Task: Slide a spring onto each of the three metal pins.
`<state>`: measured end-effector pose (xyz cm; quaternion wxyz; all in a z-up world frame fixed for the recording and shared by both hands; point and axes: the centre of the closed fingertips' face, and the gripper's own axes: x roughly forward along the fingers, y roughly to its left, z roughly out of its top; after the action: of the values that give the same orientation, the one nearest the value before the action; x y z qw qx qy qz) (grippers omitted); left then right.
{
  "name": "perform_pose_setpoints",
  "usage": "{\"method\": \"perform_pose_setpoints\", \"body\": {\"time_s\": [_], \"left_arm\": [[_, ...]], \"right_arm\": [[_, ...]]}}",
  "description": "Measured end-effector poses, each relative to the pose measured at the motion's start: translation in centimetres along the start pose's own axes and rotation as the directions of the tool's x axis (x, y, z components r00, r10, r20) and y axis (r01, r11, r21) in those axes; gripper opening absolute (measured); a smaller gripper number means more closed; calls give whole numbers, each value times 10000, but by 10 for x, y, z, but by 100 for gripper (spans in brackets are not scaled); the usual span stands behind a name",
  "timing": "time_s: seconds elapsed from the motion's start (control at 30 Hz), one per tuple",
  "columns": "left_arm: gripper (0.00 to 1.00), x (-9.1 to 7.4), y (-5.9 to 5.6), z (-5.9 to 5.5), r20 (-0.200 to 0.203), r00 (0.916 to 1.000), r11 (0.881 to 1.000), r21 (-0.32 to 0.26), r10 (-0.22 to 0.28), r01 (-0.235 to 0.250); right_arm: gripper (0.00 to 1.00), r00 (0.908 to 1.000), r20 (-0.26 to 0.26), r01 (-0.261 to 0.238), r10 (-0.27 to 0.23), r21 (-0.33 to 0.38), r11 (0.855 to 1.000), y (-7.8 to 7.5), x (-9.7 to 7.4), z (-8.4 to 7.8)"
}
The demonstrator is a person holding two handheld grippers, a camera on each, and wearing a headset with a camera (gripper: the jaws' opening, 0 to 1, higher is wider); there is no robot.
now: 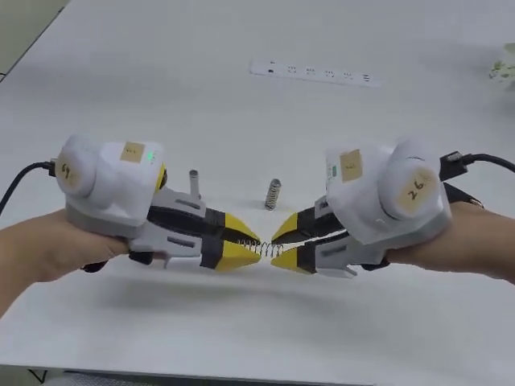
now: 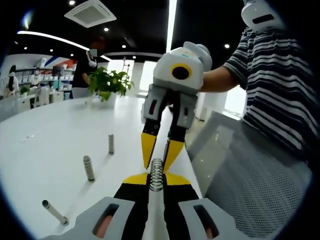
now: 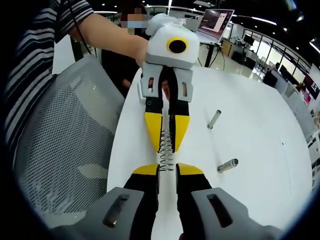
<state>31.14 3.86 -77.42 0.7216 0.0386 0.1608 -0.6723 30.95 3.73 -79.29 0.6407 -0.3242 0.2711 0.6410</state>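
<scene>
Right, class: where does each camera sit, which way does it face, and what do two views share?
Head view: on the headset, facing forward and down at the table; left hand, left tool, right hand, right tool show.
Left gripper view: on the left tool, facing the right tool; own jaws, striped shirt.
Right gripper view: on the right tool, facing the left tool; own jaws, striped shirt.
Shared: the held spring.
</scene>
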Motion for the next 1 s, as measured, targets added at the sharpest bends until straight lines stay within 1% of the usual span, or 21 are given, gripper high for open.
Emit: {"method": "perform_pose_setpoints", "body": {"time_s": [0.1, 0.2, 0.37, 0.47, 0.57, 0.67, 1.0], "left_arm": [[2, 2, -2, 1, -29, 9999, 9999, 89, -100, 100], [2, 2, -3, 0, -91, 9998, 9998, 135, -149, 150], [2, 1, -2, 1, -87, 9999, 9998, 124, -137, 138], [2, 1, -1, 2, -75, 9999, 9998, 123, -126, 127], [2, 0, 1, 3, -34, 10000, 10000, 84, -50, 50], [2, -1, 2, 2, -83, 10000, 9999, 103, 2, -1], [2, -3, 3, -1, -181, 9998, 9998, 154, 128, -125]], "right_arm": [[9, 10000, -39, -11, 11, 14, 10000, 3, 1, -3], [9, 10000, 39, 16, -17, 86, 10000, 3, 1, -3], [8, 9999, 113, 100, -100, -33, 9999, 2, 0, -1], [7, 9998, 141, 161, -158, -222, 9996, 2, -1, 0], [7, 9992, 252, 307, -298, -382, 9988, -1, -3, 3], [7, 9986, 344, 405, -390, -437, 9982, -3, -6, 6], [7, 9973, 572, 506, -457, -874, 9949, -4, -13, 20]]}}
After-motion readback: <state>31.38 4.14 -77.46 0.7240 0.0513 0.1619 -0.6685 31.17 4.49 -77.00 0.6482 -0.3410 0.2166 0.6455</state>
